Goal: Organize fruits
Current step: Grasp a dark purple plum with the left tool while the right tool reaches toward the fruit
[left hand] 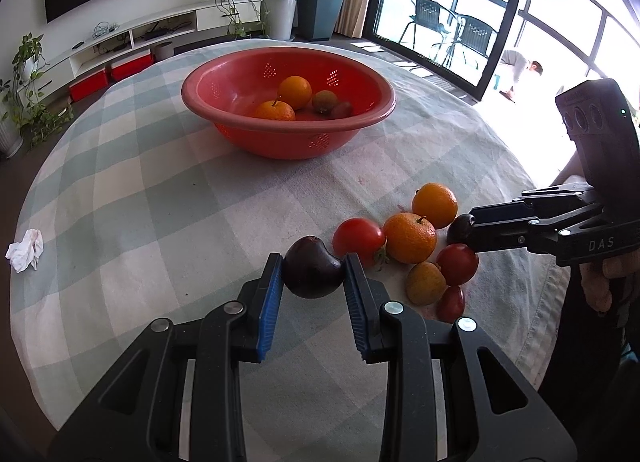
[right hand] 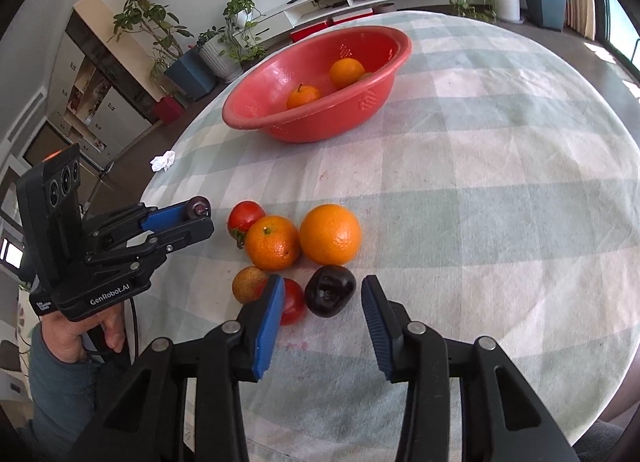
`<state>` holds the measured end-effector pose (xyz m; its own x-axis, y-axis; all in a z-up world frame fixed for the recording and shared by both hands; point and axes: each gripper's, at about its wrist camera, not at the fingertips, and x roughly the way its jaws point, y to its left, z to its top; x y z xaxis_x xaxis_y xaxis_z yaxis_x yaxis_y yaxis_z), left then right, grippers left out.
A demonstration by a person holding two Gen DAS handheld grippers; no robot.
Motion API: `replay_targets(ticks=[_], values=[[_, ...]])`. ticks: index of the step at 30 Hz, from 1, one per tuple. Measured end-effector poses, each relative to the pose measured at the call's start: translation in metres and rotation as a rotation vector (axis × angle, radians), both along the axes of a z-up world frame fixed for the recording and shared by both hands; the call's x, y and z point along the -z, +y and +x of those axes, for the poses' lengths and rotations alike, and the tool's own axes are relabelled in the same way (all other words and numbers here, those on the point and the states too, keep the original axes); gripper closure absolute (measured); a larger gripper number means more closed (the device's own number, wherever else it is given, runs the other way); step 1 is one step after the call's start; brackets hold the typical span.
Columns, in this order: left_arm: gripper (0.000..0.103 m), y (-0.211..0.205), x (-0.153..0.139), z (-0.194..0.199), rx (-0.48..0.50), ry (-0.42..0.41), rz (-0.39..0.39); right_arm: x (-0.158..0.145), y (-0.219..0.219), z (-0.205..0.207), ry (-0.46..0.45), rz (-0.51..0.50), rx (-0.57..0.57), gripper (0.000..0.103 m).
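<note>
My left gripper is shut on a dark purple plum and holds it above the cloth; it also shows in the right wrist view. My right gripper is open around a second dark plum lying on the table. Beside it lie two oranges, two red tomatoes and a small yellow-brown fruit. A red colander bowl at the far side holds two oranges and two small dark fruits.
The round table has a pale checked cloth. A crumpled white tissue lies near its left edge. A small red fruit lies at the near end of the pile. A TV unit, potted plants and glass doors stand beyond.
</note>
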<state>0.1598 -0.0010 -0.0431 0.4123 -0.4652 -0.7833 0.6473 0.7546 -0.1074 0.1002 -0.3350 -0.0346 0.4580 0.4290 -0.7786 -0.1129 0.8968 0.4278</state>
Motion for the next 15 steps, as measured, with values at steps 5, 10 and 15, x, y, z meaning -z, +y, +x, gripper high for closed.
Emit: replay_targets(ticks=[5, 10, 15], values=[[0.074, 0.0, 0.0, 0.0, 0.0, 0.0, -0.001, 0.003, -0.003, 0.002, 0.026, 0.03, -0.002, 0.061], [0.074, -0.002, 0.0, 0.0, 0.003, 0.0, 0.0, 0.008, -0.011, 0.006, 0.069, 0.111, 0.001, 0.066], [0.074, -0.004, -0.001, -0.001, 0.007, -0.001, -0.003, 0.018, -0.025, 0.01, 0.135, 0.219, 0.028, 0.067]])
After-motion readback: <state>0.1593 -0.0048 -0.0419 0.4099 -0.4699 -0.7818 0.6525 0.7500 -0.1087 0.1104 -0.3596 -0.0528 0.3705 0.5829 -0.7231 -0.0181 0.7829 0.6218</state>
